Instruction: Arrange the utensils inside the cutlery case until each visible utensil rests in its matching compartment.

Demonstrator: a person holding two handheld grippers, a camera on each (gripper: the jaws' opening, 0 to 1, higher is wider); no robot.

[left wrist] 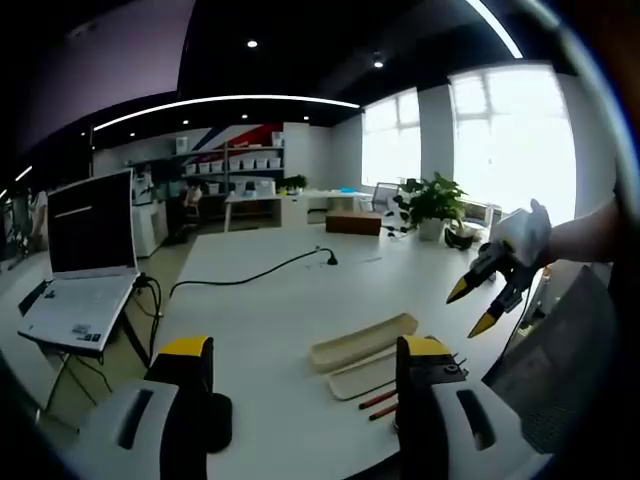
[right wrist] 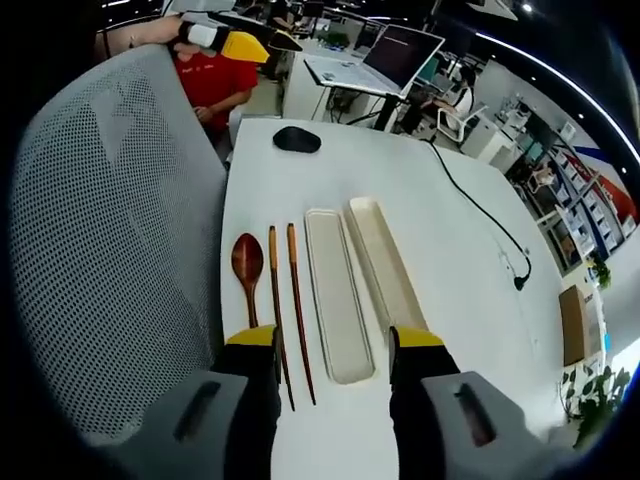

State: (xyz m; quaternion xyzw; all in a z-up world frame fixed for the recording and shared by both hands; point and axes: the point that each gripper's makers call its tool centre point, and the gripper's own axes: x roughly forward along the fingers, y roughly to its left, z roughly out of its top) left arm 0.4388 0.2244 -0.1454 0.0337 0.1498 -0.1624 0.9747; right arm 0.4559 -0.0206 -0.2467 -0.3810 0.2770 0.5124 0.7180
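You had loads of open bench (right wrist: 420, 200) beyond the case halves (right wrist: 335, 290), with just a black cable (right wrist: 480, 210) snaking across it and a mouse (right wrist: 297, 139) near the far edge. The tight side was by the spoon (right wrist: 247, 262) and chopsticks (right wrist: 285, 300), where a mesh chair back (right wrist: 110, 240) crowded the bench edge.

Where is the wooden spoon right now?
In the right gripper view, the wooden spoon lies on the white table, leftmost in the row, beside the two chopsticks and next to the mesh chair back.
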